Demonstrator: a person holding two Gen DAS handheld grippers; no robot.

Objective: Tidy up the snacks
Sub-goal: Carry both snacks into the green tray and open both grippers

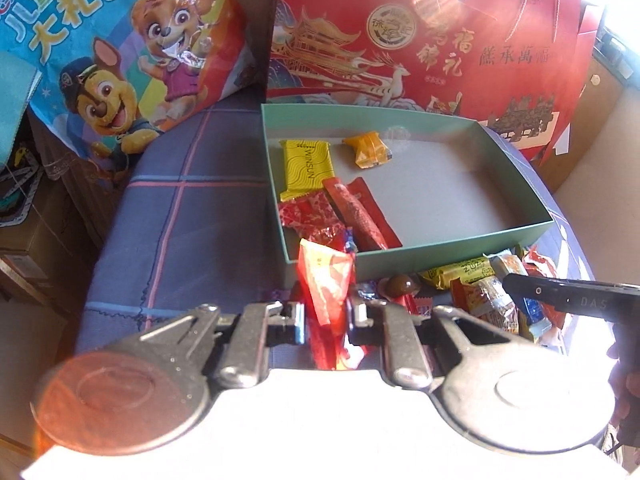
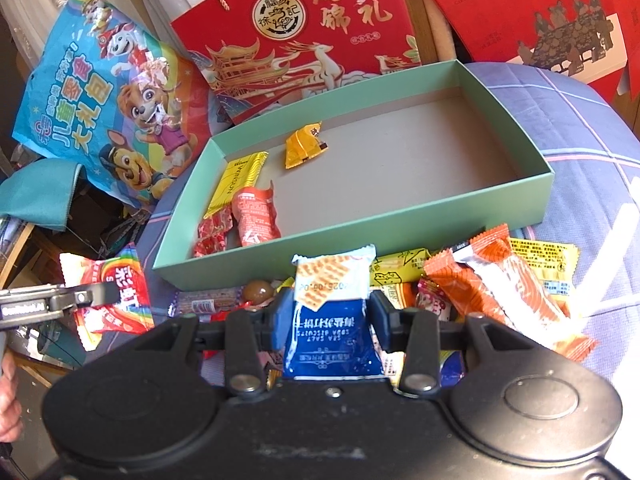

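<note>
**Both grippers clamped on snack packets in front of the green box**

The left gripper point(image 1: 326, 316) has its jaws squeezed together on a red-orange packet point(image 1: 326, 280), which stands upright between the pads in front of the near left corner of the green box point(image 1: 452, 246). The right gripper point(image 2: 326, 320) is partly closed, its blue pads pressing the sides of a blue-and-white soda biscuit packet point(image 2: 332, 312) held upright just before the box's near wall.

Beyond the fingertips, a heap of loose snacks point(image 2: 500, 276) lies on the blue checked cloth point(image 1: 180, 200) along the box's near edge: a round brown sweet point(image 2: 258, 292), yellow packets, and an orange-and-white packet point(image 2: 516, 280) toward the right.

The box sits open on the cloth. A few snacks are gathered at its left end: a red crinkled packet point(image 1: 308, 216) and a long red packet point(image 1: 360, 216) near the front left corner, and a yellow bar point(image 1: 306, 168) behind them along the left wall. An orange-yellow sweet point(image 1: 370, 148) lies alone toward the far wall. The rest of the grey floor shows bare.

Behind the box lean a red gift bag point(image 1: 420, 40) with gold lettering and, to its left, a blue cartoon-dog snack bag point(image 1: 112, 52).
</note>
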